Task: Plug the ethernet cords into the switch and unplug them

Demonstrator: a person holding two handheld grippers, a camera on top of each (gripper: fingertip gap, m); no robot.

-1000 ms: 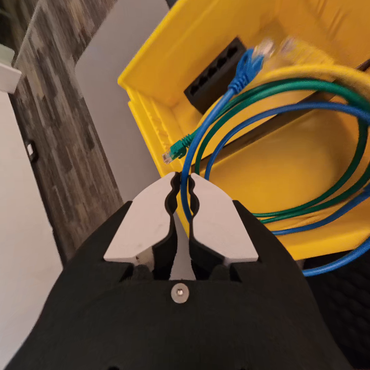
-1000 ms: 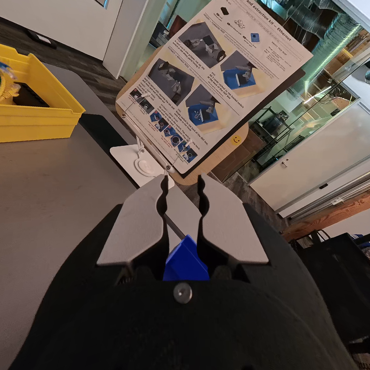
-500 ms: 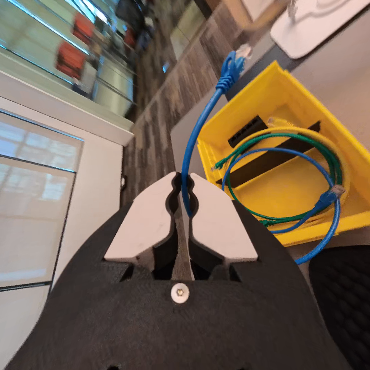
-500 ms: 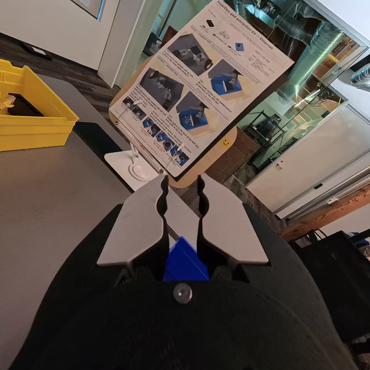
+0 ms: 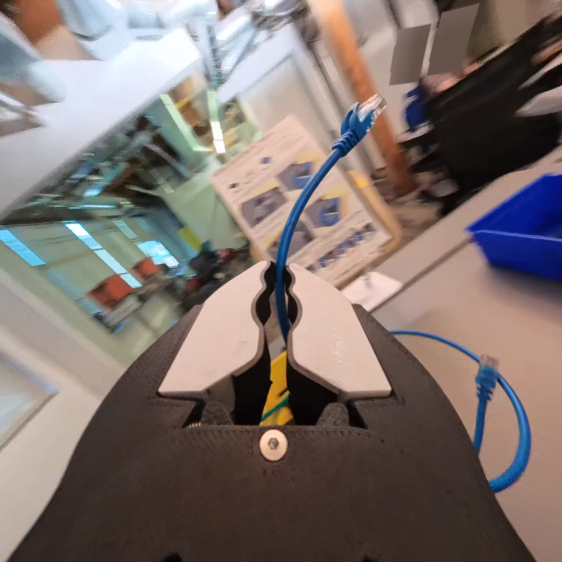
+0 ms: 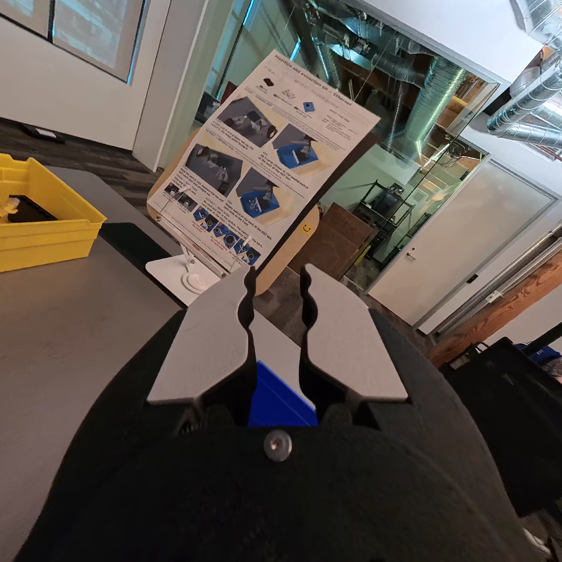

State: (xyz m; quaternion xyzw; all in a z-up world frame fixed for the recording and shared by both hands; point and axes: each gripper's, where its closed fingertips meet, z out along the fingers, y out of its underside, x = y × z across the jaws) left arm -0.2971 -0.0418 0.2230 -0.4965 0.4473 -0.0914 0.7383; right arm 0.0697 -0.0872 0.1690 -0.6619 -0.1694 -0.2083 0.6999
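Note:
My left gripper (image 5: 278, 269) is shut on a blue ethernet cord (image 5: 292, 219) and holds it in the air. One clear plug (image 5: 369, 111) sticks up past the fingertips; the cord's other plug (image 5: 486, 369) hangs in a loop at the right. A bit of the yellow bin (image 5: 278, 389) shows between the fingers. My right gripper (image 6: 276, 270) is open and empty above the grey table (image 6: 76, 319). The yellow bin (image 6: 45, 237) at the left holds the black switch (image 6: 30, 209), mostly hidden. A pale plug (image 6: 9, 205) lies beside it.
A blue bin (image 5: 529, 234) stands on the table at the right; a corner of it (image 6: 279, 398) shows under my right gripper. An instruction sheet on a white stand (image 6: 261, 182) stands at the table's far edge. A black bag (image 6: 501, 395) is at the right.
My left gripper has lifted the blue cord out of the yellow bin and swung up and right, toward the sheet and blue bin. My right gripper has tilted slightly upward, still open.

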